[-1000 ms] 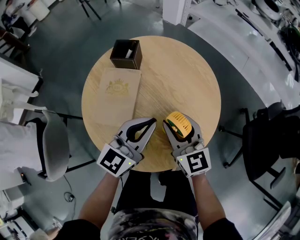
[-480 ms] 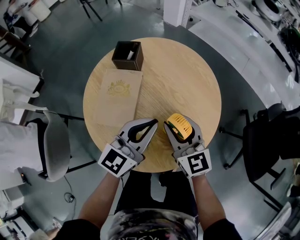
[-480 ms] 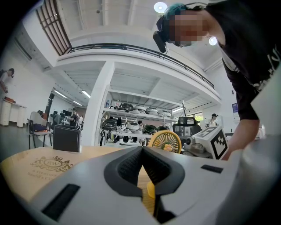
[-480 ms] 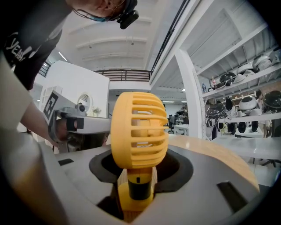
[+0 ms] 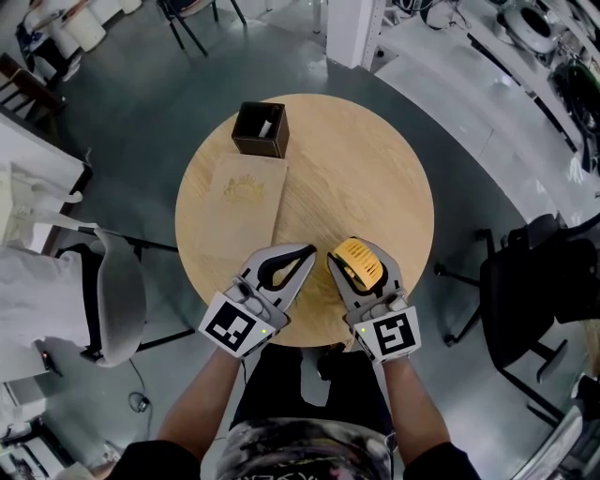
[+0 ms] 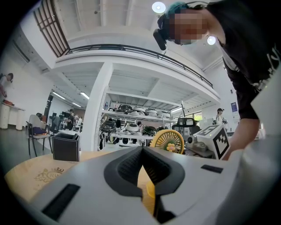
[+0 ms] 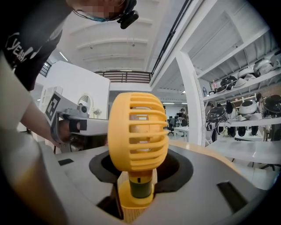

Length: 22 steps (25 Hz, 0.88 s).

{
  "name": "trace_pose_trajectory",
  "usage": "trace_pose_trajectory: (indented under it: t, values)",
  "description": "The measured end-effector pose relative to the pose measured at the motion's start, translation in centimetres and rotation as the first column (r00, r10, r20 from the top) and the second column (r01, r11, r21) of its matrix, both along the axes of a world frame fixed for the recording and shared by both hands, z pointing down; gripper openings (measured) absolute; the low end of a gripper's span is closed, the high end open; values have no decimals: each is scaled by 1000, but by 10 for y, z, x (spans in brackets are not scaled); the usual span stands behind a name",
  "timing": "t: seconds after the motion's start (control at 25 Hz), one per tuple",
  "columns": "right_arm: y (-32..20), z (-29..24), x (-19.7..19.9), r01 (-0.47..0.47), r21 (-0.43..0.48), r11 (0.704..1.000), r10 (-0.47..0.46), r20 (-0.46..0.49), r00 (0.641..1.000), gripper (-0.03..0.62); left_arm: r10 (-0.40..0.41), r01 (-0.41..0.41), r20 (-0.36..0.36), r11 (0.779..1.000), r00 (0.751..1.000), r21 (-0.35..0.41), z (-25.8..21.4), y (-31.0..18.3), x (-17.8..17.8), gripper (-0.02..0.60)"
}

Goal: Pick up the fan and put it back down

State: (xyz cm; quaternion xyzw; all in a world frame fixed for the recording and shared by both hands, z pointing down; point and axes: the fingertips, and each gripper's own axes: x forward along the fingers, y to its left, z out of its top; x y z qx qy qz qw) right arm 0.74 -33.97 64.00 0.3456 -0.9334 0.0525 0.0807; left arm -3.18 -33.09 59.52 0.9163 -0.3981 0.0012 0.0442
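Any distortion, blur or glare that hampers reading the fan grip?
Head view: sharp, evenly lit, edges bowed. Right gripper view: heavy fisheye, dark corners, yet the fan crisp between the jaws. Left gripper view: same fisheye, ceiling lamps glare at top.

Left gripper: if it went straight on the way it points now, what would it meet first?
Probably nothing on the table: the left gripper aims across bare tabletop, passing beside the fan, though depth is unclear.
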Motion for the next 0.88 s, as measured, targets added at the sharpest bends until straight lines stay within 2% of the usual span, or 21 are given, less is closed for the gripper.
trace_pose_trajectory:
  t: [0.44,0.88]
  values:
    - [13,-56,6,-1,16,1000,1,-17,1000,179,14,-13,-6,999,1000,43,-52,10,10,12]
    - [25,-127,11,-14,36,999,15,-31,999,179,23,-24,37,999,999,34,-112,22,14,12]
